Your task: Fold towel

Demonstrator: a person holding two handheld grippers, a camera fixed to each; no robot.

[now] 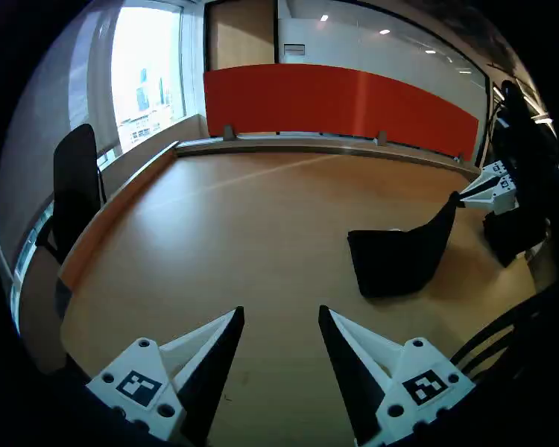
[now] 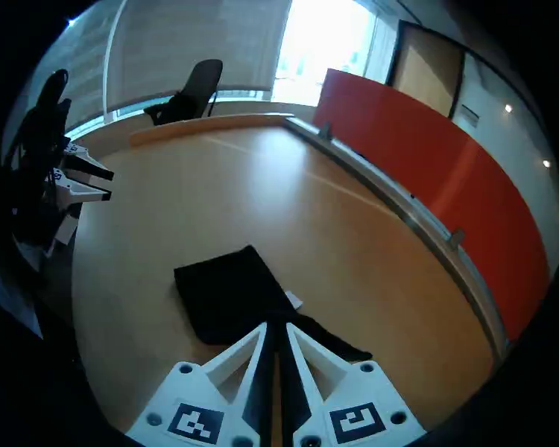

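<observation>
The left tongs (image 1: 279,311) hung spread, gripping nothing, over the wooden bench (image 1: 242,216). Right of them the black towel (image 1: 395,261) lay towards the bench's near edge, one corner raised. The right tongs (image 2: 277,328) were pressed almost together, apparently pinching that corner.

I hold my left gripper (image 1: 279,313) over the wooden counter (image 1: 227,223), fingers wide apart. To my right, the other gripper (image 1: 467,197) lifts one corner of the black towel (image 1: 395,261); the rest lies on the counter.
</observation>
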